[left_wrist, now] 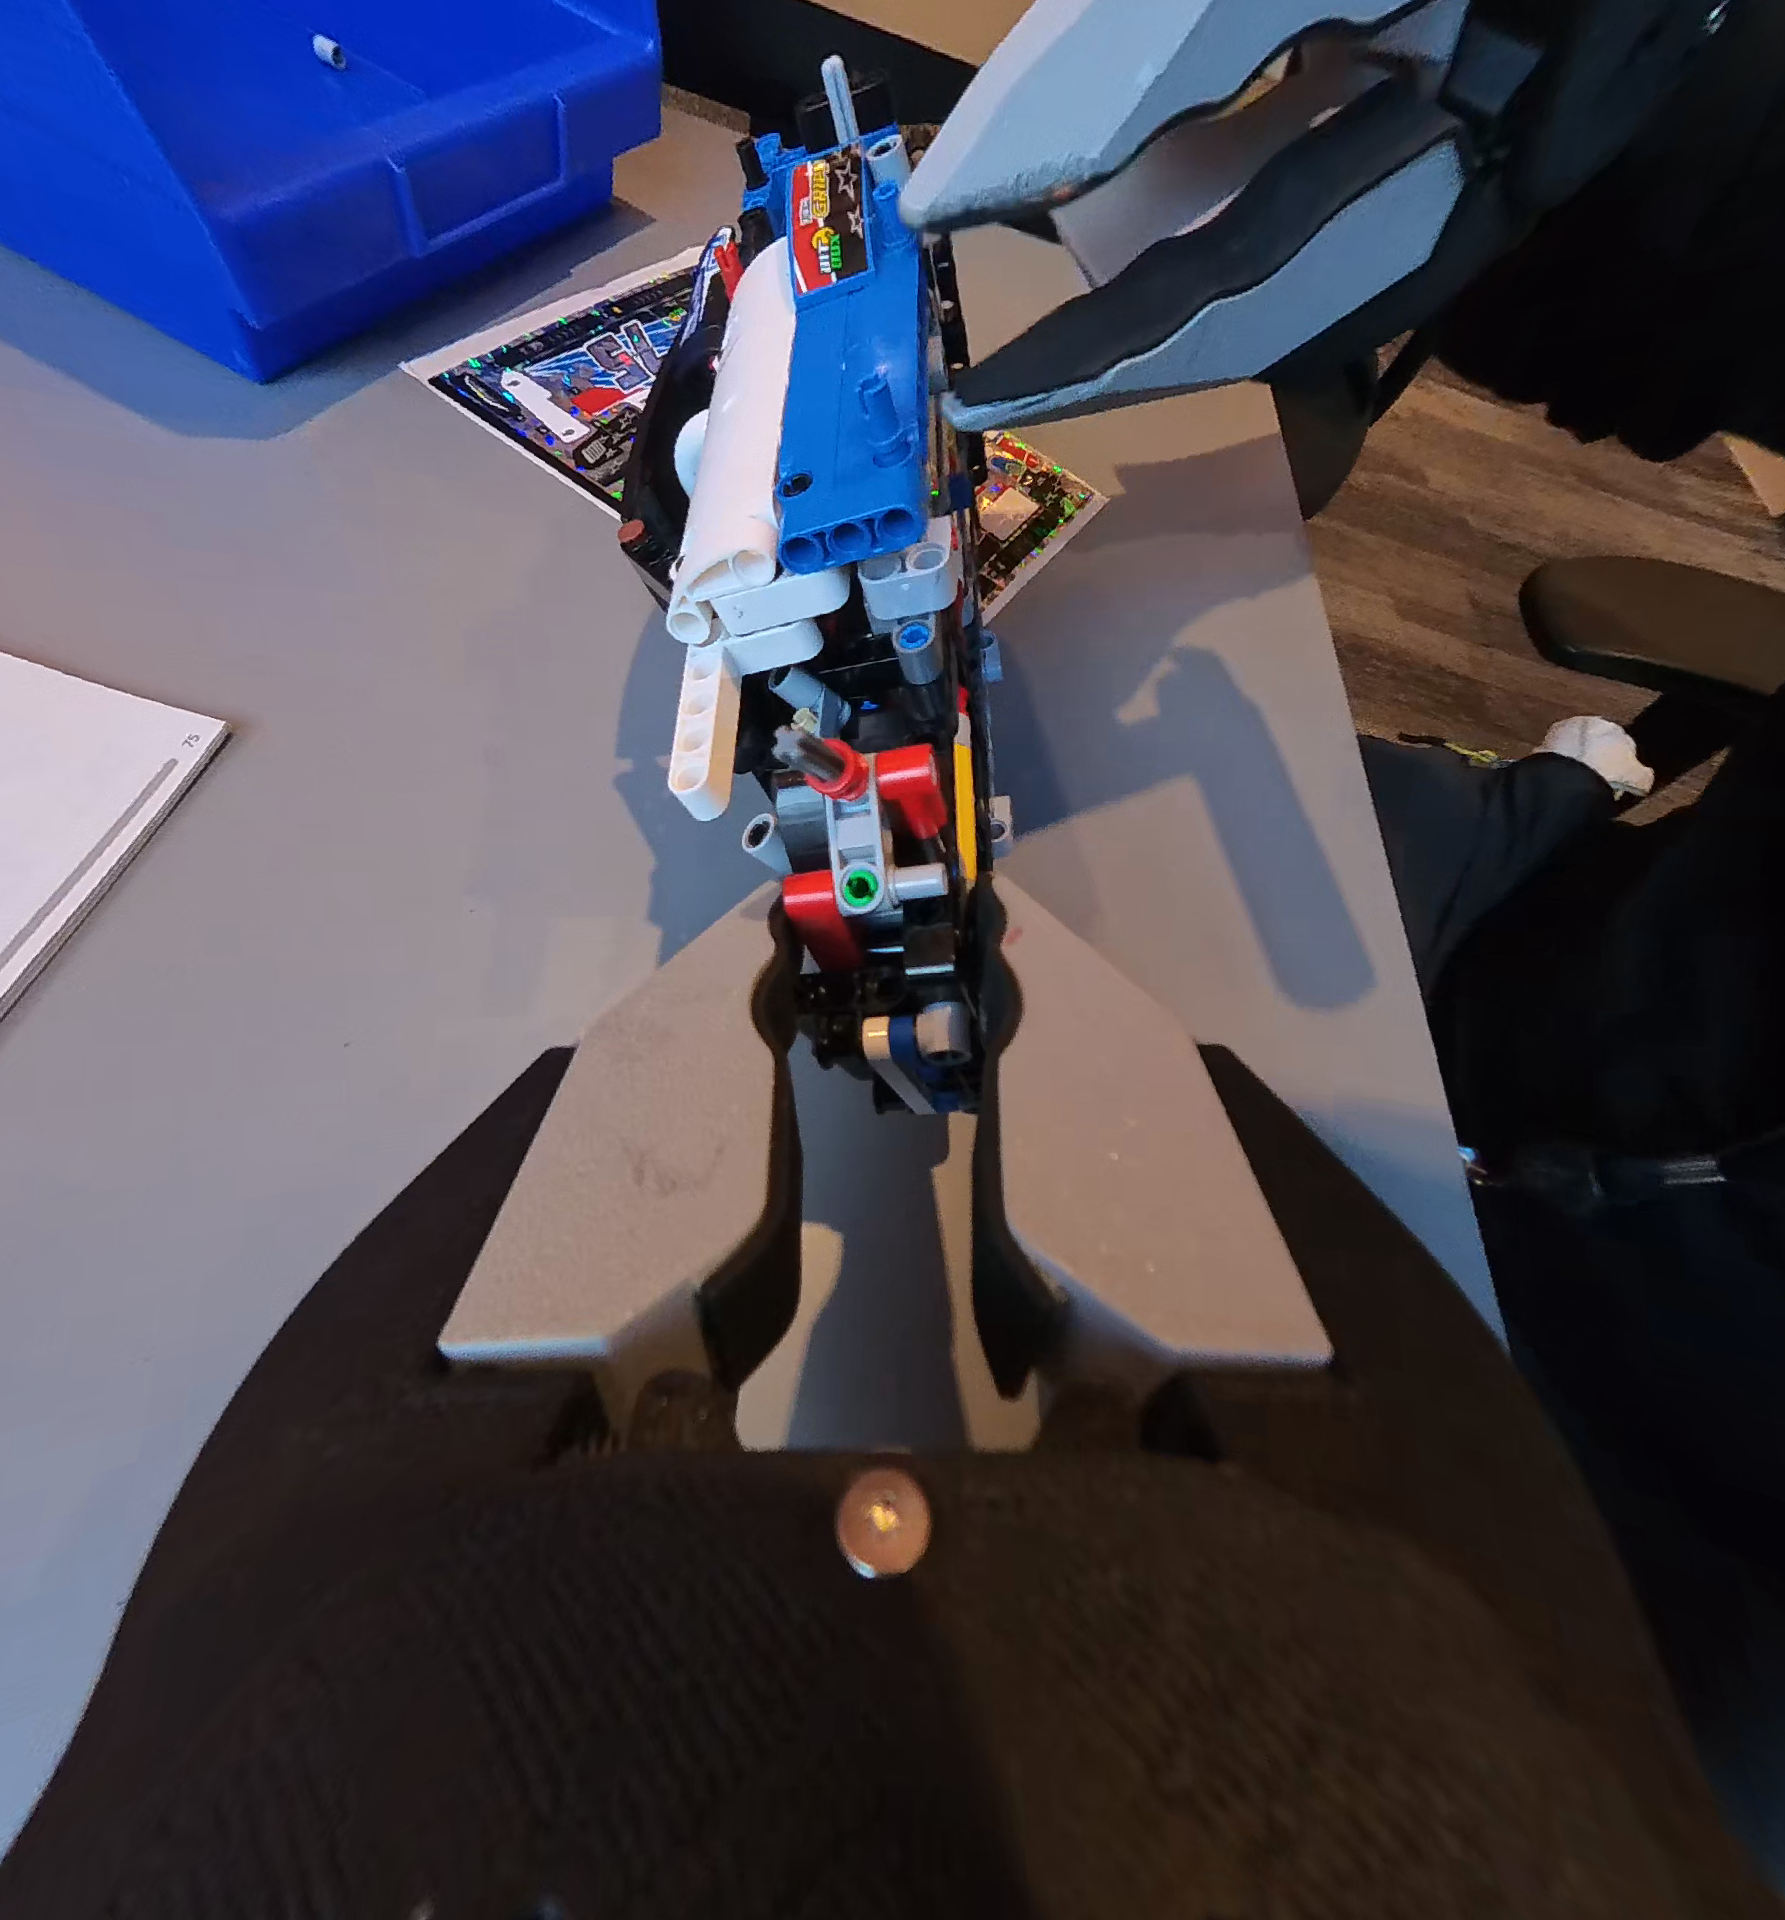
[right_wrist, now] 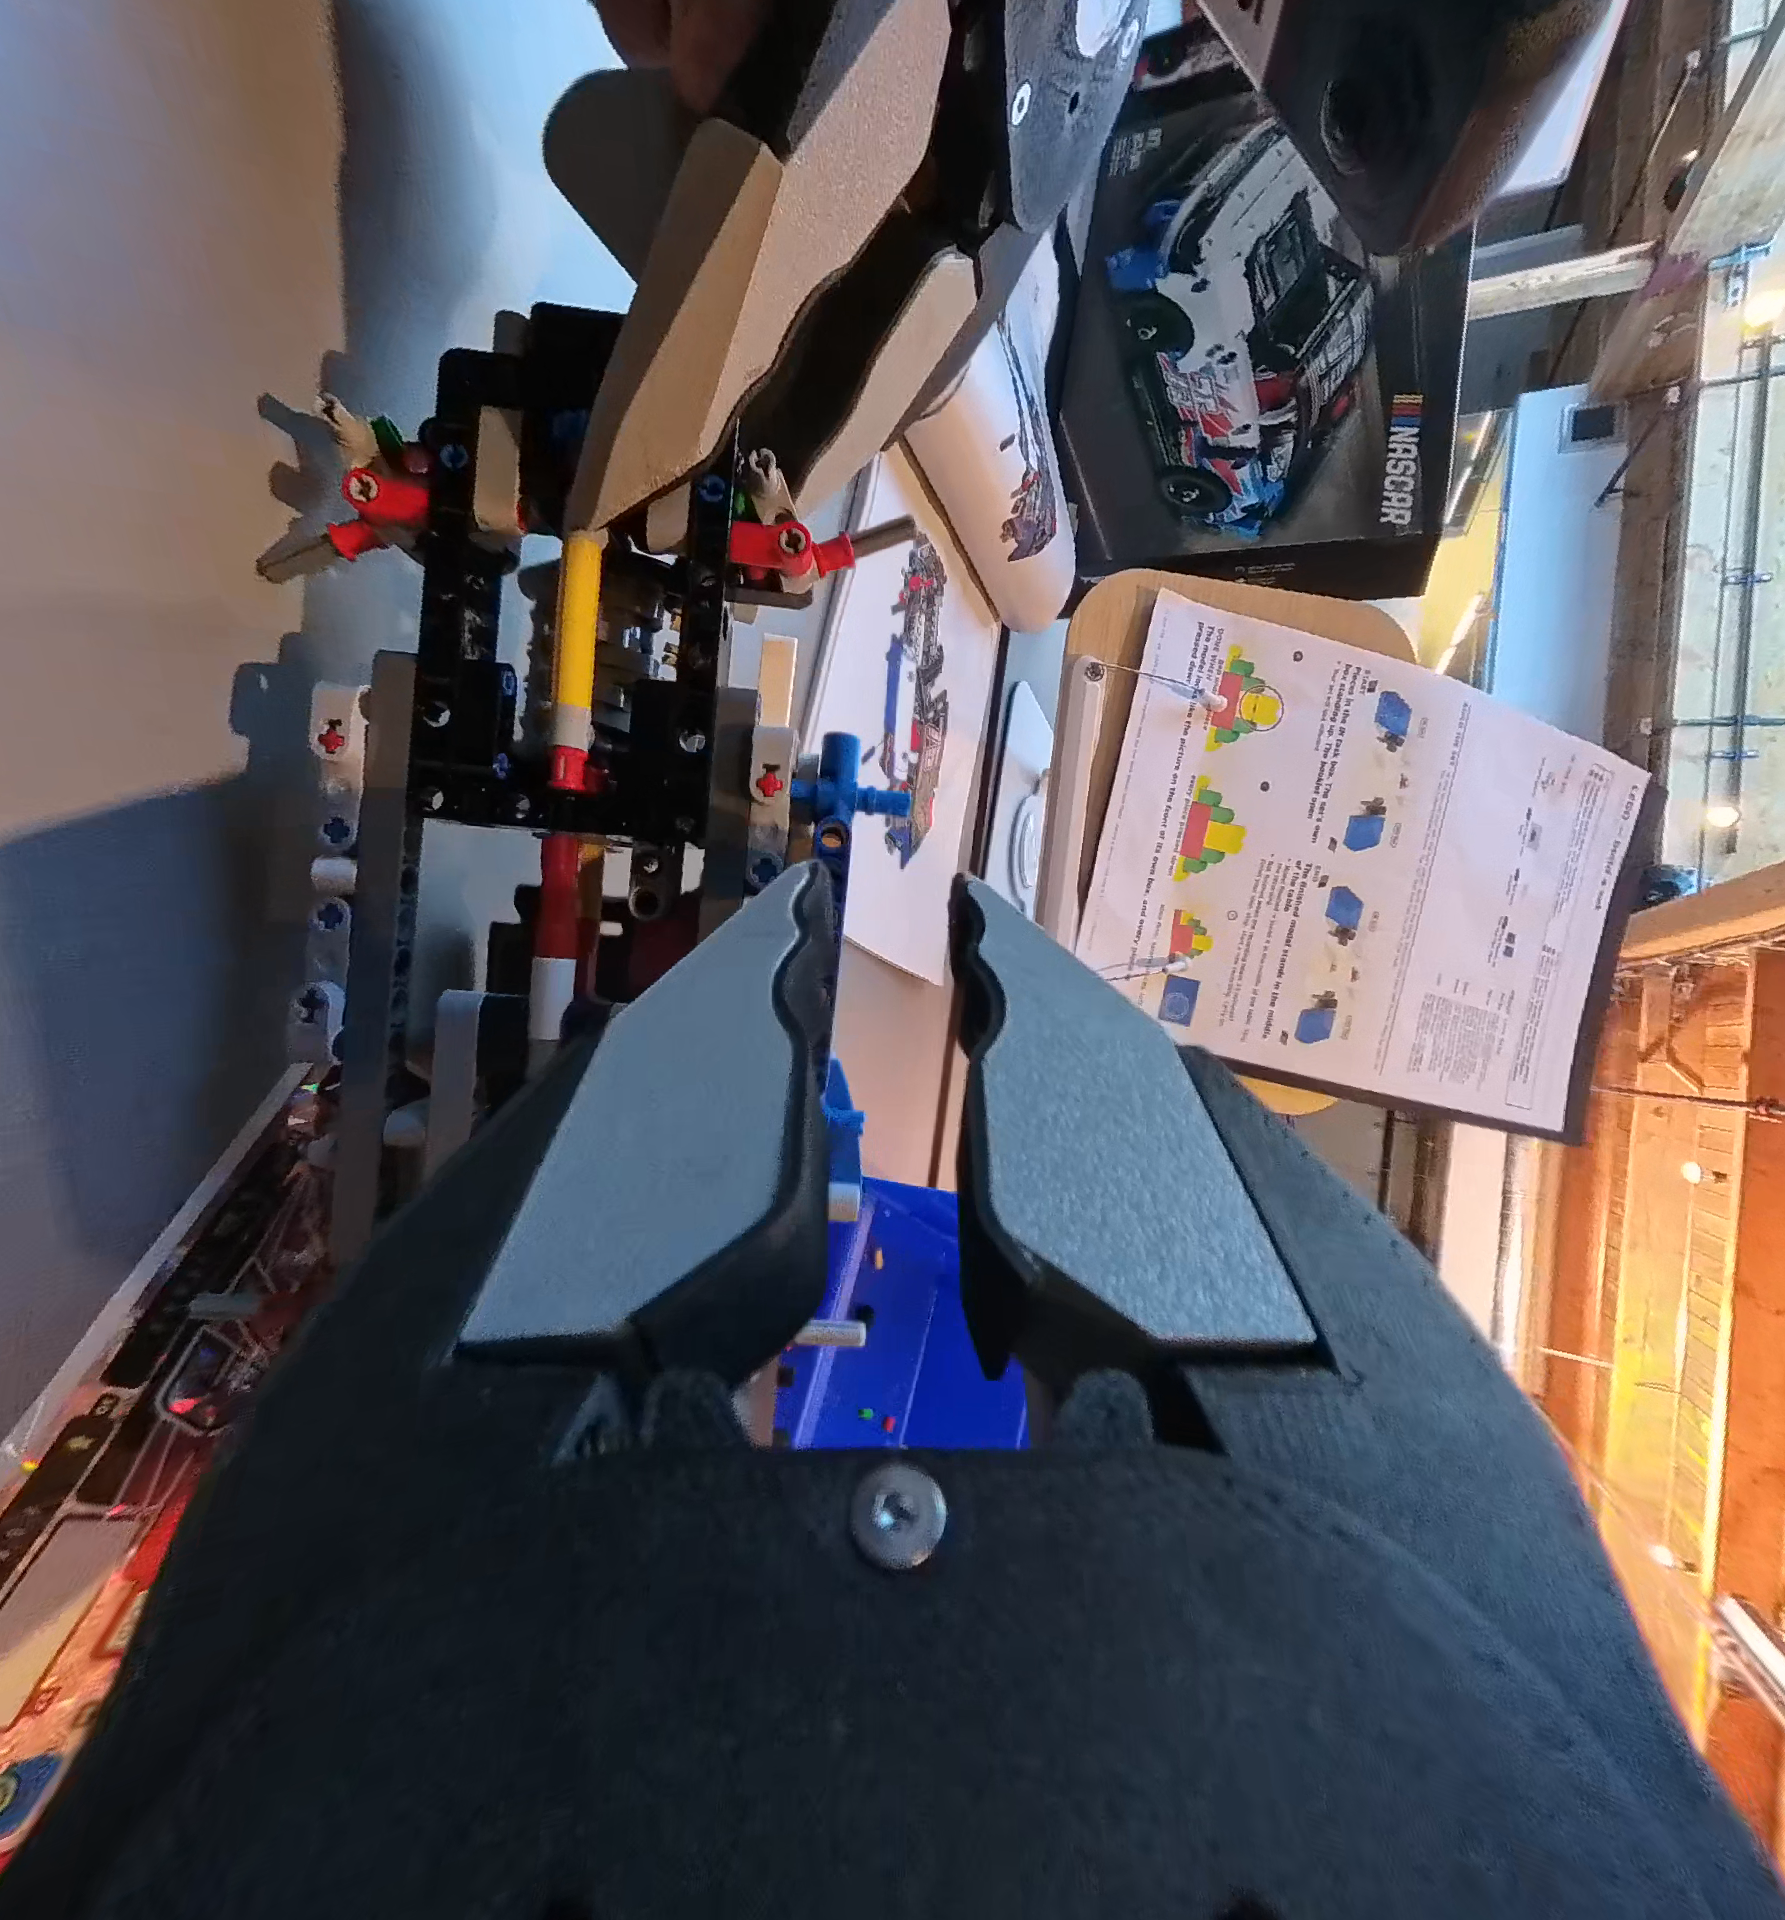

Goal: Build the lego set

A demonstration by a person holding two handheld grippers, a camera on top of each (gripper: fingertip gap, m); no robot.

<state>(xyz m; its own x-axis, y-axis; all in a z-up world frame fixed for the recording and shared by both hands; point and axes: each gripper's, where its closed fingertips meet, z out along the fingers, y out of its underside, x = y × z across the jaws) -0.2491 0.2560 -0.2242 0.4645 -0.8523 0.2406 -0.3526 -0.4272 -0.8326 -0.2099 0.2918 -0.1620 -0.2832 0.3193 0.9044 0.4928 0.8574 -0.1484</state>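
Left gripper (left_wrist: 883,997) pinching the lego car chassis (left_wrist: 846,540) w/ both fingers; right gripper (right_wrist: 893,925) spread, prob just touching it.

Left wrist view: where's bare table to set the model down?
Bare grey table lies between the booklet and the left gripper, also below the blue bin. Crowded by the sticker sheet and right gripper; the table edge runs close on the right.

We find lettering on a sticker along the blue panel of the lego model (left_wrist: 836,239), and more on the glittering sticker sheet (left_wrist: 545,384) just beyond it. A small page number marks the white booklet (left_wrist: 57,790) at left. A brand logo runs along the black box (right_wrist: 1272,343); small print covers the instruction sheet (right_wrist: 1376,852) at right.
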